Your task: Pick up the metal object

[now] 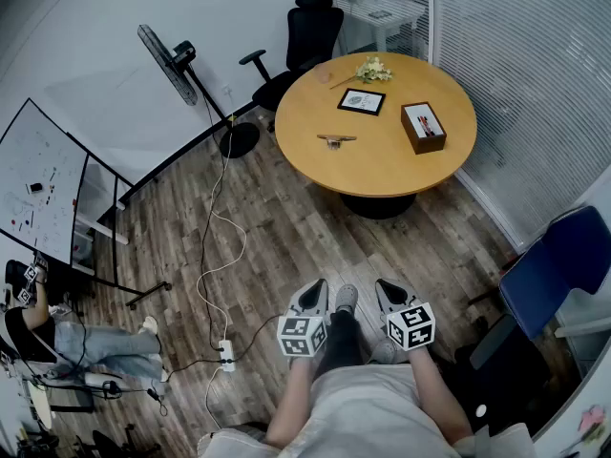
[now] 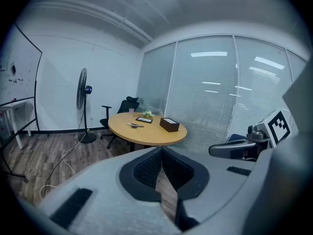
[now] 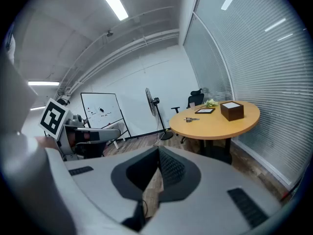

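— How do your jaws stand?

— Both pairs are pressed together, with nothing in either. My left gripper (image 1: 314, 288) and my right gripper (image 1: 386, 285) sit side by side just in front of me, tipped a little toward the wood-plank floor (image 1: 286, 227).

— And the metal object (image 1: 336, 140)?

— Well apart from me. It lies on the round wooden table (image 1: 382, 160) across the room, on the left part of the top, near the edge. Past it is a framed picture (image 1: 362, 101). To its right stands a dark wooden box (image 1: 423, 127), and a small bunch of flowers (image 1: 373, 69) lies at the far rim.

— What surrounds the table?

— A black office chair (image 1: 304, 41) is behind it, and a standing fan (image 1: 172, 60) is to the left by the white wall. A white cable (image 1: 212, 246) snakes over the planks to a power strip (image 1: 226, 353) near my left side. Farther left stands a whiteboard (image 1: 38, 179), with a seated person (image 1: 105, 342) below it. Glass walls with blinds (image 1: 535, 65) close off the right side, and a blue chair (image 1: 554, 260) is at my right.
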